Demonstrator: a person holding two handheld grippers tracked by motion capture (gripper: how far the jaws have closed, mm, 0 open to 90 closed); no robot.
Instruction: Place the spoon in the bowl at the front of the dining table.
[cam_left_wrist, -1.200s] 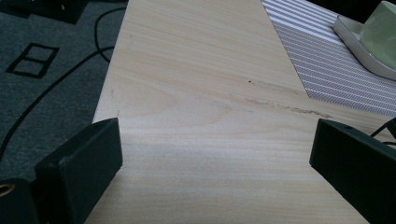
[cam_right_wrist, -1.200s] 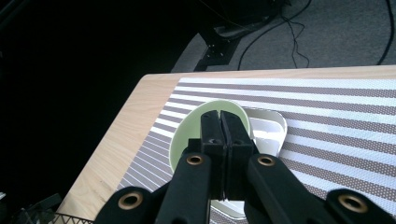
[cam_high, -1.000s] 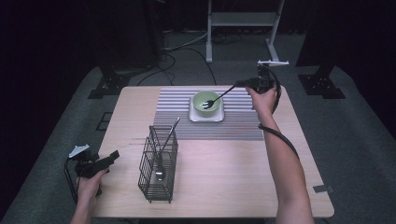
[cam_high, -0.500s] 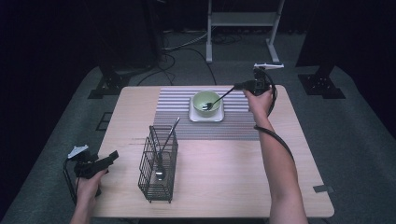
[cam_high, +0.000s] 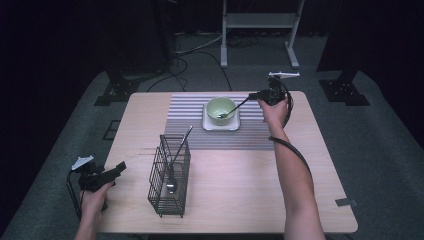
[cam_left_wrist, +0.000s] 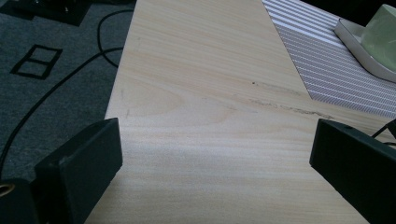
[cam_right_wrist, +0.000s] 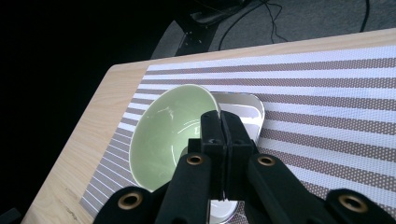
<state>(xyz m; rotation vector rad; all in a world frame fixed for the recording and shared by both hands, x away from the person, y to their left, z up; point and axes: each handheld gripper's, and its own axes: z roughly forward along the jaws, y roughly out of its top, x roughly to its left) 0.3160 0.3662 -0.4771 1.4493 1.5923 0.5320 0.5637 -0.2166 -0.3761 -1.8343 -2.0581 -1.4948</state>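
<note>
Nearest the person, the left gripper (cam_high: 119, 168) rested at the near left edge of the pale, straight-grained wooden table (cam_high: 235, 195), its black jaws spread wide with nothing between them, as the left gripper view (cam_left_wrist: 215, 158) showed over bare boards; just to its right stood the black wire cutlery basket (cam_high: 169, 182), upright, an open rigid grid, with a long metal utensil (cam_high: 178, 154) leaning out of it; beyond lay the grey-and-white striped woven placemat (cam_high: 190, 120), flat and slightly textured; on it sat the white rounded-square ceramic dish (cam_high: 220, 123), and in that the pale green glazed bowl (cam_high: 220, 109), smooth and glossy inside; farthest, the right gripper (cam_high: 256, 96) had its jaws clenched on the handle end of a thin dark metal spoon (cam_high: 235, 107), whose head reached down into the bowl; in the right gripper view the jaws (cam_right_wrist: 223, 130) met tight over the bowl (cam_right_wrist: 163, 135), with the handle too slim to make out clearly between them. I judged the spoon light, stiff and slippery, liable to pivot in a pinch at its tip, so a hold nearer mid-handle would steady it; the bowl looked brittle and loose on its dish, prone to slide or tip if nudged at the rim.
</note>
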